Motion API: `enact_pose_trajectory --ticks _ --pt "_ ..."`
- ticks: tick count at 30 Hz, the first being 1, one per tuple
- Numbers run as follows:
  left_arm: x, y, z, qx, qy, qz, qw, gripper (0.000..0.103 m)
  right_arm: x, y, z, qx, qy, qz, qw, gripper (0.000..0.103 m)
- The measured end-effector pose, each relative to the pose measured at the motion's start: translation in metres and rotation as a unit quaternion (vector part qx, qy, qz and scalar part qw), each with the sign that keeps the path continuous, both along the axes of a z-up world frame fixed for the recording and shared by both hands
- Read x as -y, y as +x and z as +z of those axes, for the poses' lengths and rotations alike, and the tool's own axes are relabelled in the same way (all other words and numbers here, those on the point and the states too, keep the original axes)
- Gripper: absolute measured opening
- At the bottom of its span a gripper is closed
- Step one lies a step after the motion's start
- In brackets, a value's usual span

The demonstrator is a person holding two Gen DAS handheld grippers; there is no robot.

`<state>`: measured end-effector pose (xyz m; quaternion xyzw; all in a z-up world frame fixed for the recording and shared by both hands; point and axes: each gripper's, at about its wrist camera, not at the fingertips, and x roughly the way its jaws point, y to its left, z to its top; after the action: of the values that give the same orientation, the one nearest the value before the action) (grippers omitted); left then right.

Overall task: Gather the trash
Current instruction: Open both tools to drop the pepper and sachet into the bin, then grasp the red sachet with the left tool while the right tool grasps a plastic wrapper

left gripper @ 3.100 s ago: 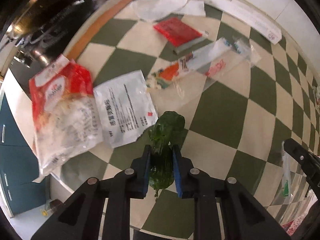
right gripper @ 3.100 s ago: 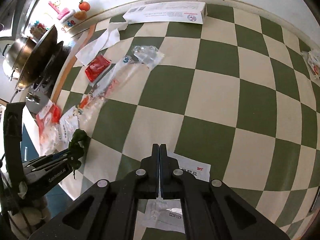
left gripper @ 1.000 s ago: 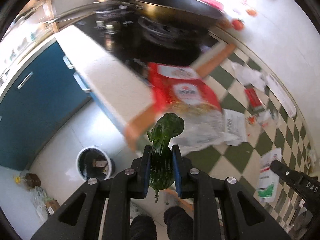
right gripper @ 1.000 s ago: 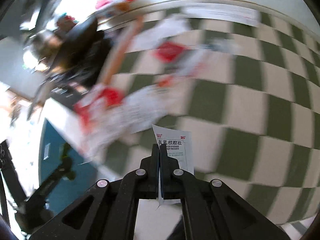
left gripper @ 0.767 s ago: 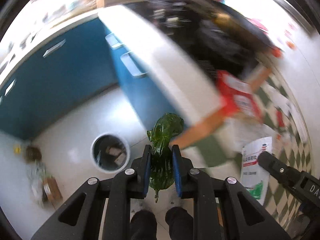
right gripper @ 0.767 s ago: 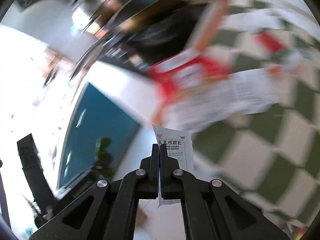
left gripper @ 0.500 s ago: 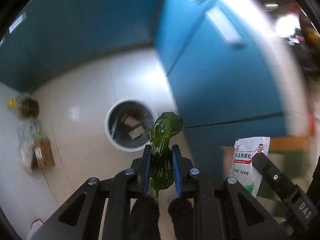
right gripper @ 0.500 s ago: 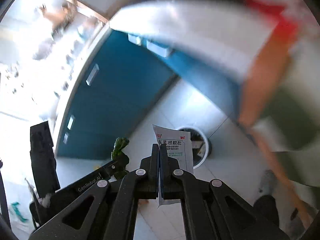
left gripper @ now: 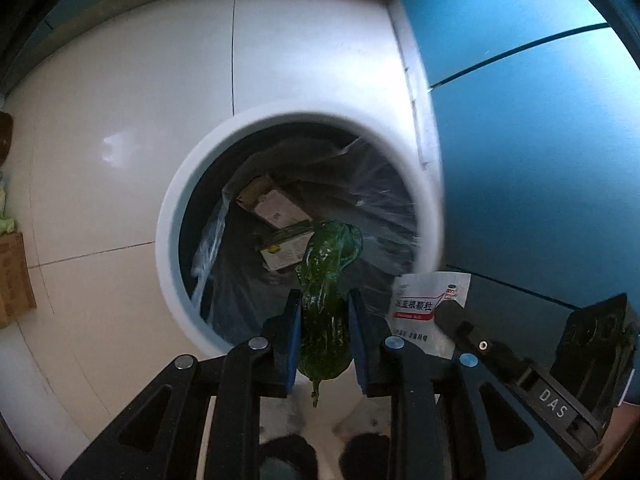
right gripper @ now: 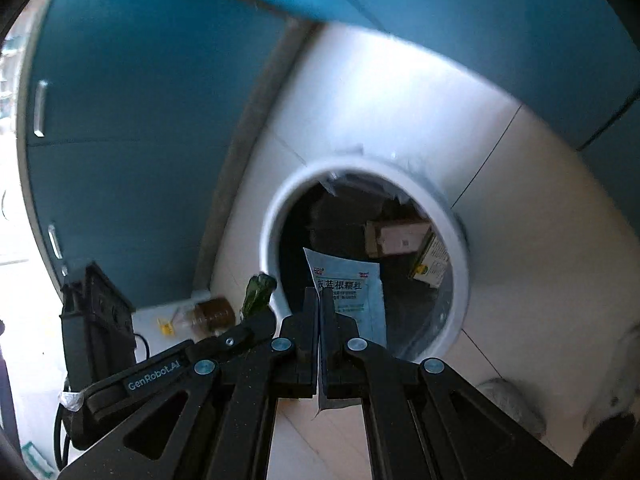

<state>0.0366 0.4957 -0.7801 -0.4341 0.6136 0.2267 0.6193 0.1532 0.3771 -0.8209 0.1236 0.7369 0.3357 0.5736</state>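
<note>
Left gripper [left gripper: 323, 332] hangs over the mouth of the round white trash bin [left gripper: 172, 216], pointing steeply down, with the green pepper [left gripper: 326, 296] upright between its blue pads [left gripper: 291, 336]. Its jaws are opening: a sliver of gap shows on the right side of the pepper, while the left pad looks to be touching it. I judge the pepper is held above the opening so that it falls straight into the clear liner bag [left gripper: 224, 248], where a cardboard box [left gripper: 276, 208] and a printed carton [left gripper: 288, 246] already lie.

Further right, the right gripper [right gripper: 319, 308] is pinched tight on the lower edge of a white medicine sachet [right gripper: 352, 296], which stands up from the closed jaws with its printed face toward the camera. From the right wrist view the sachet sits in front of the bin's opening; from the left wrist view it is near the rim on the side of the blue cabinet [left gripper: 540, 160]. That placement looks meant for a drop right after the pepper's. A brown jar [right gripper: 212, 312] stands on the floor left of the bin, apart from it.
</note>
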Motion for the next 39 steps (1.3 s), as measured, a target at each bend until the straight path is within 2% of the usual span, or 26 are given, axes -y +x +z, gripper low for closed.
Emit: enact_pose_trajectory --ticks 1,2,4,6,8,10,11,12,13,14,17,24,28,34,36,39 --pt "-0.002 -0.003 -0.008 -0.012 0.008 -0.004 0.9999 0.023 0.001 0.002 -0.011 -0.003 -0.009 0.006 1.000 0.002" --pt "-0.004 -0.005 -0.014 -0.019 0.014 -0.006 0.9997 0.032 -0.002 0.002 -0.021 -0.006 -0.023 0.014 1.000 0.005" --pt "-0.008 -0.006 -0.014 -0.020 0.027 -0.005 0.9994 0.065 -0.001 0.006 -0.032 0.001 -0.048 0.021 0.999 0.023" --pt "-0.009 -0.010 -0.004 -0.031 0.070 -0.012 0.9970 0.085 0.007 0.009 -0.033 0.008 -0.056 0.024 0.998 0.053" --pt "-0.008 -0.014 0.009 -0.044 0.109 -0.019 0.9929 0.091 0.008 0.010 -0.023 0.031 -0.072 0.039 0.996 0.056" --pt "-0.006 -0.019 0.025 -0.053 0.134 -0.021 0.9893 0.100 0.006 0.010 -0.011 0.061 -0.093 0.061 0.992 0.063" --pt "-0.005 -0.022 0.034 -0.053 0.146 -0.024 0.9876 0.100 0.005 0.009 0.001 0.087 -0.102 0.075 0.988 0.074" --pt "-0.004 -0.023 0.042 -0.052 0.152 -0.027 0.9866 0.101 0.002 0.007 0.014 0.115 -0.114 0.093 0.982 0.091" --pt "-0.002 -0.026 0.052 -0.056 0.162 -0.030 0.9847 0.101 -0.002 0.004 0.027 0.149 -0.132 0.115 0.973 0.099" --pt "-0.001 -0.030 0.065 -0.065 0.180 -0.033 0.9810 0.101 -0.004 0.000 0.042 0.184 -0.144 0.133 0.963 0.103" --pt "0.004 -0.041 0.101 -0.075 0.206 -0.031 0.9751 0.101 -0.004 -0.009 0.080 0.238 -0.160 0.168 0.943 0.103" --pt "0.026 -0.062 0.200 -0.082 0.232 -0.012 0.9692 0.101 0.000 -0.027 0.184 0.295 -0.174 0.212 0.915 0.103" --pt "0.047 -0.074 0.262 -0.082 0.227 -0.014 0.9702 0.101 0.008 -0.039 0.239 0.290 -0.172 0.229 0.913 0.103" --pt "0.073 -0.090 0.348 -0.062 0.237 -0.009 0.9695 0.101 0.033 -0.059 0.350 0.299 -0.149 0.241 0.911 0.103" --pt "0.083 -0.095 0.382 -0.057 0.250 -0.009 0.9665 0.101 0.045 -0.065 0.393 0.304 -0.134 0.241 0.912 0.103" --pt "0.102 -0.098 0.439 -0.043 0.294 -0.015 0.9548 0.101 0.066 -0.072 0.456 0.300 -0.105 0.224 0.921 0.103"
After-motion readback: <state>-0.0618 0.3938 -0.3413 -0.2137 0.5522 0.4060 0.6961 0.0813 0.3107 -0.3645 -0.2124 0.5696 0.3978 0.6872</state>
